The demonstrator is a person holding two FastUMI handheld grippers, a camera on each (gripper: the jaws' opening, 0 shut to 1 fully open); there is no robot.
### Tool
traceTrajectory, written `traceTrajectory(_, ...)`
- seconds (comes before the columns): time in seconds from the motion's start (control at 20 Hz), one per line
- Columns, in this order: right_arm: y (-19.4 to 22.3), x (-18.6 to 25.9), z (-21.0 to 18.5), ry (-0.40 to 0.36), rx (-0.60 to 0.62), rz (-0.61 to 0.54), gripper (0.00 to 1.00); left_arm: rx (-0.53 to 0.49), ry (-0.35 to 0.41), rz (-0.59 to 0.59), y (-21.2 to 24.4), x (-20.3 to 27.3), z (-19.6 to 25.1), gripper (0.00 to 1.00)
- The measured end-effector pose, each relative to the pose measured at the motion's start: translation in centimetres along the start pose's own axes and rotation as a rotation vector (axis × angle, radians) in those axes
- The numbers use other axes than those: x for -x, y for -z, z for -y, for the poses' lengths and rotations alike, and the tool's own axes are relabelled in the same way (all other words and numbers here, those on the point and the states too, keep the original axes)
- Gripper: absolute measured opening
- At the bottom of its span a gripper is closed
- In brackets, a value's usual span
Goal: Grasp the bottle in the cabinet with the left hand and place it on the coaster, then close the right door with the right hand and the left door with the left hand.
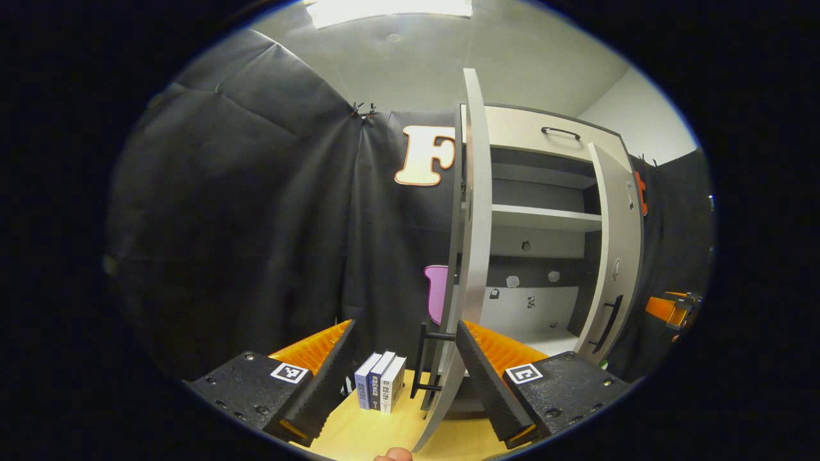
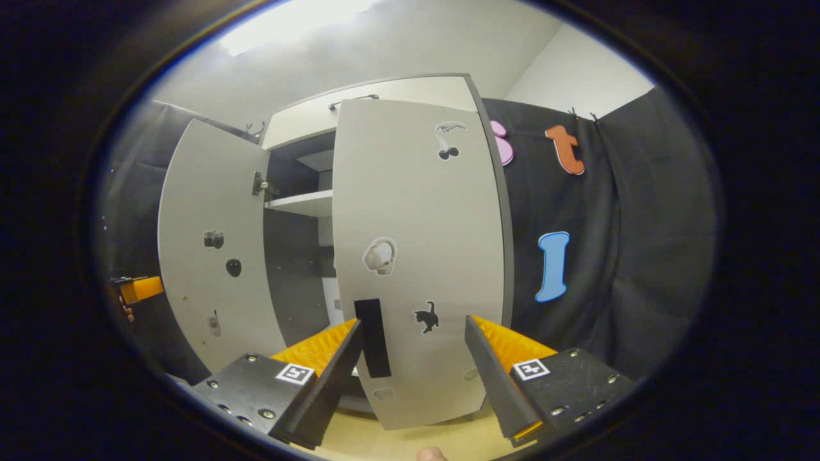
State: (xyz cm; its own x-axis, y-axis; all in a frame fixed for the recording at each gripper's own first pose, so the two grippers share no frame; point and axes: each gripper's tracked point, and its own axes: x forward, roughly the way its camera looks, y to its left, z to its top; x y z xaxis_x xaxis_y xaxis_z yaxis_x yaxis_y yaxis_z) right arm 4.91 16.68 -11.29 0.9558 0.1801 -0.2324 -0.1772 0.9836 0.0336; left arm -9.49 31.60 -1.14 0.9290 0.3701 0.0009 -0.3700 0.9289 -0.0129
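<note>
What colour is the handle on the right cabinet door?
Black. The handle on the right door shows best in the right gripper view.

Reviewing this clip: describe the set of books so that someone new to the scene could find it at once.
Start at the tall pale cabinet standing on the wooden tabletop. Its left door is swung out edge-on in the left gripper view. Just left of that door's black handle, three slim books stand upright, spines out, the only loose items seen on the table there.
</note>
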Motion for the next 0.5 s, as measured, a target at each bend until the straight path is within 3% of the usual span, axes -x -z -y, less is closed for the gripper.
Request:
traceTrajectory(0.2,0.0,0.4,-0.1,0.004,-0.001,0.007,0.97,-0.035,0.012,0.006,0.1,-0.1,0.1,0.96)
traceTrajectory(0.25,0.0,0.4,-0.2,0.004,-0.001,0.007,0.94,-0.045,0.006,0.014,-0.1,0.0,-0.1,0.92)
traceTrajectory(0.3,0.1,0.6,-0.2,0.008,0.002,0.006,0.93,-0.058,-0.012,0.020,-0.3,-0.1,-0.6,0.96)
traceTrajectory(0.5,0.2,1.0,0.3,0.028,0.008,0.010,0.94,-0.069,-0.036,0.017,-0.3,-0.6,-1.7,0.92)
